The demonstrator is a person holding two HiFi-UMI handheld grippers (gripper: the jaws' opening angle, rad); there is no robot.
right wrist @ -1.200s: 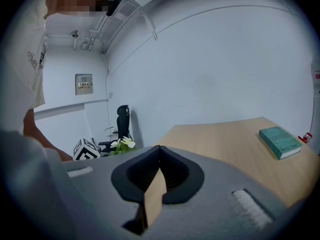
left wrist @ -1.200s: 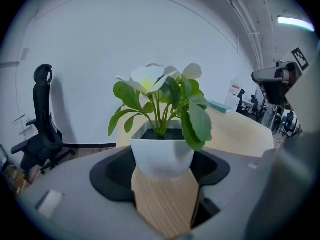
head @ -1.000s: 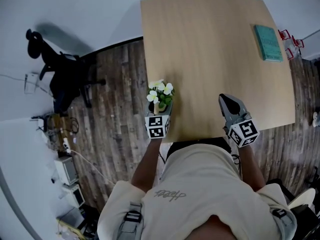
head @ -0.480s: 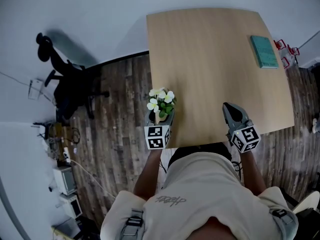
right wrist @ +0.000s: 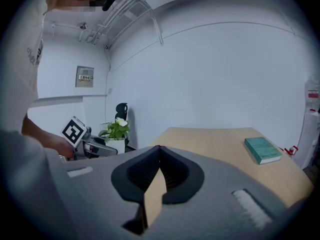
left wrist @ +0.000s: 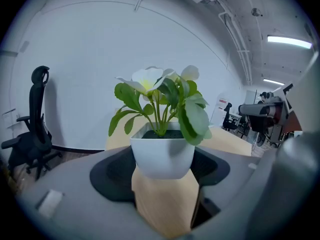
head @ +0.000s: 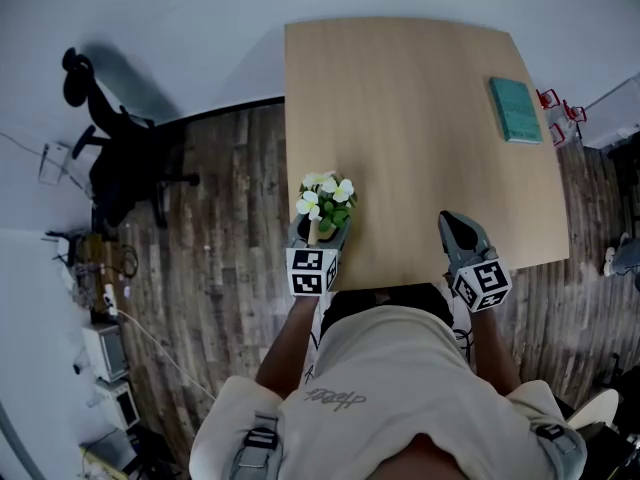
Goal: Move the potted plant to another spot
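Observation:
The potted plant (head: 325, 203) has a white square pot (left wrist: 162, 156), green leaves and white flowers. My left gripper (head: 320, 230) is shut on the pot, one jaw on each side, and holds it upright a little above the wooden table (head: 400, 118) at its near left edge. The right gripper view shows the plant (right wrist: 116, 130) small at the left, past the table's edge. My right gripper (head: 452, 224) hovers over the near right part of the table. Its jaws meet at the tips (right wrist: 159, 149) with nothing between them.
A teal book (head: 515, 110) lies flat near the table's far right edge. A black office chair (head: 110, 158) stands on the wood floor to the left by the white wall. Boxes and cables lie on the floor at the lower left.
The left gripper has risen a little with the plant still in it, near the table's left front corner. The right gripper has shifted slightly and stayed shut.

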